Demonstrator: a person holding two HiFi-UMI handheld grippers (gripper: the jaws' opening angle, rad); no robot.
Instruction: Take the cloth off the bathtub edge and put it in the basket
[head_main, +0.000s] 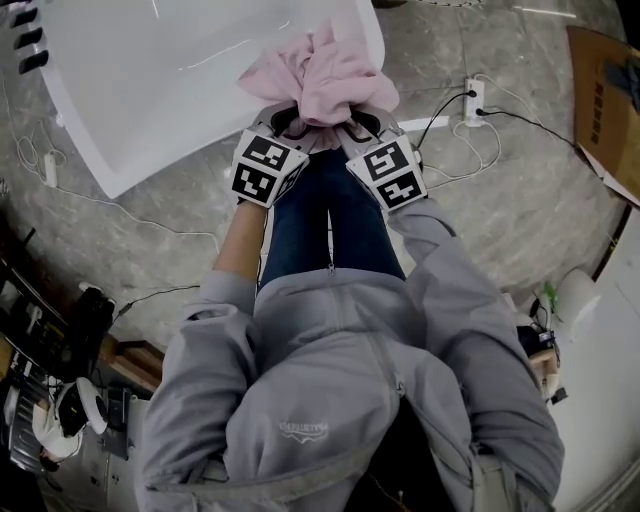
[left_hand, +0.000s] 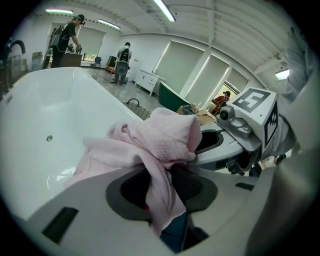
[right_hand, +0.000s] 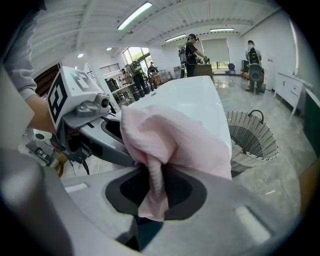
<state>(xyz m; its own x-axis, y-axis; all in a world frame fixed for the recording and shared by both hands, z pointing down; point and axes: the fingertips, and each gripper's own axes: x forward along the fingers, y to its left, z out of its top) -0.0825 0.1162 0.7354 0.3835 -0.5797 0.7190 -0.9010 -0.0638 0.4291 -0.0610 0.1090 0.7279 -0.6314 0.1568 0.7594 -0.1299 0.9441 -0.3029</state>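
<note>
A pink cloth (head_main: 322, 72) is bunched over the near rim of the white bathtub (head_main: 150, 90). Both grippers sit side by side just below it. My left gripper (head_main: 292, 128) is shut on a fold of the cloth (left_hand: 160, 150), which hangs down between its dark pads. My right gripper (head_main: 348, 126) is shut on another fold of the cloth (right_hand: 165, 140), pinched thin between its pads. The woven basket (right_hand: 250, 137) stands on the floor to the right of the tub in the right gripper view. It is not in the head view.
A power strip with cables (head_main: 472, 100) lies on the marble floor right of the tub. A cardboard box (head_main: 605, 90) sits at the far right. Several people (left_hand: 65, 37) stand at the back of the room. My own legs (head_main: 330, 220) are right below the grippers.
</note>
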